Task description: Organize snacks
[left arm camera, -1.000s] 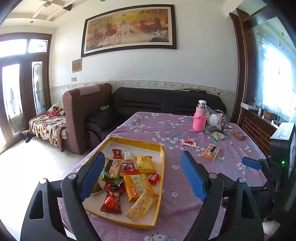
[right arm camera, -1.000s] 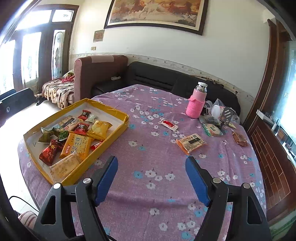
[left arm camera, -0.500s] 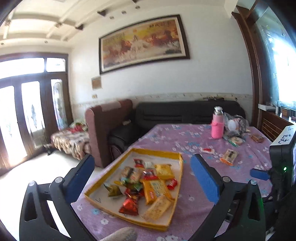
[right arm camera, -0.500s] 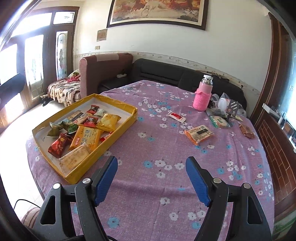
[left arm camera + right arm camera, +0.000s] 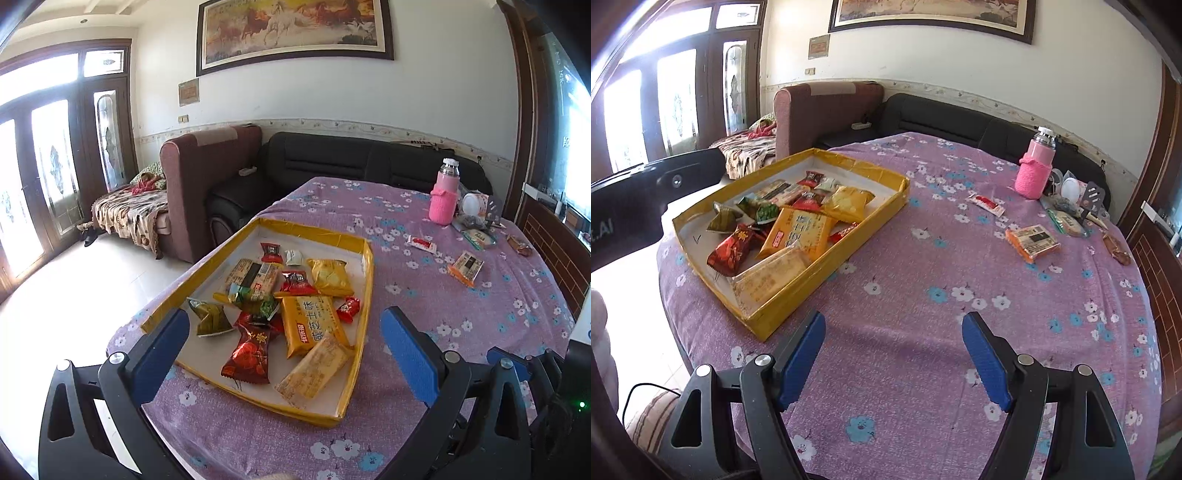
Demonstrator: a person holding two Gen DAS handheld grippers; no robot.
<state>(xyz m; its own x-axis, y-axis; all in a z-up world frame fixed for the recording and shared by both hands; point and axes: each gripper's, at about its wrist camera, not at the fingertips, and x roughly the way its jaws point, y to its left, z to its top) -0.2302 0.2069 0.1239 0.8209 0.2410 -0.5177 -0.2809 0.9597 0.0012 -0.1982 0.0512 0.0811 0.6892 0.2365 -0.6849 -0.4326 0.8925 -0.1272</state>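
1. Left wrist view: left gripper (image 5: pixel 284 341), blue pads spread wide, nothing between them, raised over the near end of the yellow tray (image 5: pixel 364 321).
2. The tray lies straight ahead of the fingers on the purple floral tablecloth (image 5: pixel 424 295), holding a heap of wrapped snacks (image 5: pixel 291 310).
3. Ahead and right, outside the tray: orange snack pack (image 5: pixel 466 266), small red-and-white sachet (image 5: pixel 421 243), pink flask (image 5: pixel 443 197).
4. Right wrist view: right gripper (image 5: pixel 894 360), pads spread, empty, above bare cloth.
5. Tray ahead-left; orange snack pack (image 5: pixel 1032 242) and sachet (image 5: pixel 985 204) ahead-right, well apart from the fingers.
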